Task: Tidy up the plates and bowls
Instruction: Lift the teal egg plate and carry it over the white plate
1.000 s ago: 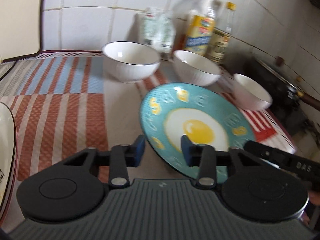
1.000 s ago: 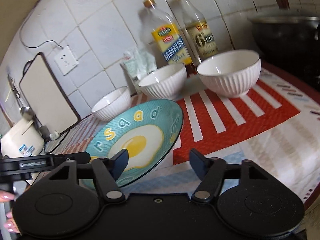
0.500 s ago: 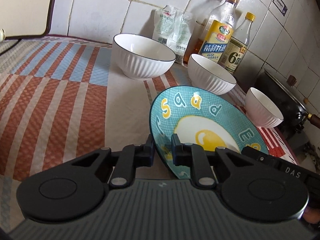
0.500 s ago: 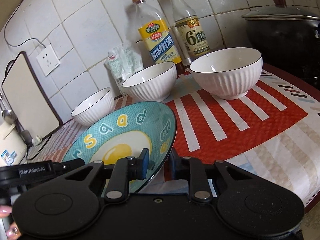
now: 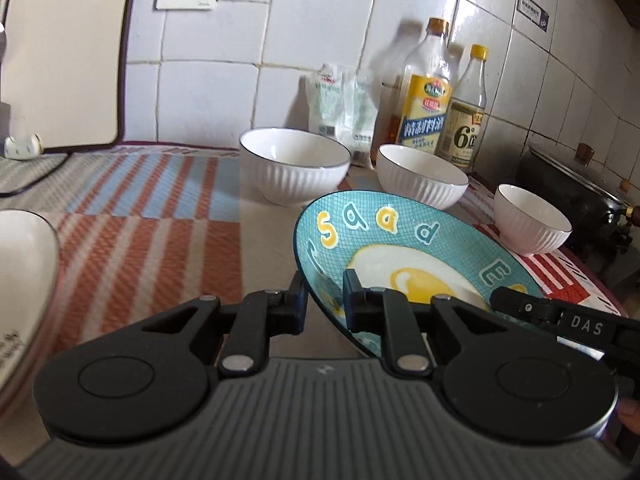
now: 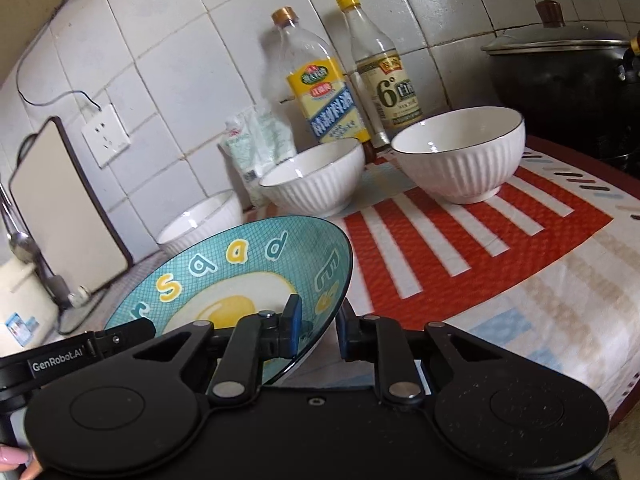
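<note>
A teal plate with a fried-egg picture and yellow letters (image 5: 400, 240) is held up off the counter between both grippers. My left gripper (image 5: 325, 304) is shut on its left rim. My right gripper (image 6: 318, 330) is shut on its right rim, where the plate (image 6: 240, 268) shows tilted. Three white ribbed bowls stand behind it: one at the left (image 5: 294, 168), one in the middle (image 5: 422, 178), one at the right (image 5: 532, 224). They also show in the right wrist view as left (image 6: 200, 224), middle (image 6: 314, 178) and right (image 6: 458, 152).
Two bottles (image 5: 428, 92) and white packets (image 5: 344, 104) stand against the tiled wall. A black pot (image 6: 568, 76) is at the right. A white plate edge (image 5: 24, 272) shows at the far left. A cutting board (image 6: 60, 200) leans on the wall. The counter has striped mats (image 6: 460, 240).
Both grippers have closed on the plate's rims and lifted it. One second ago they were open on either side of it.
</note>
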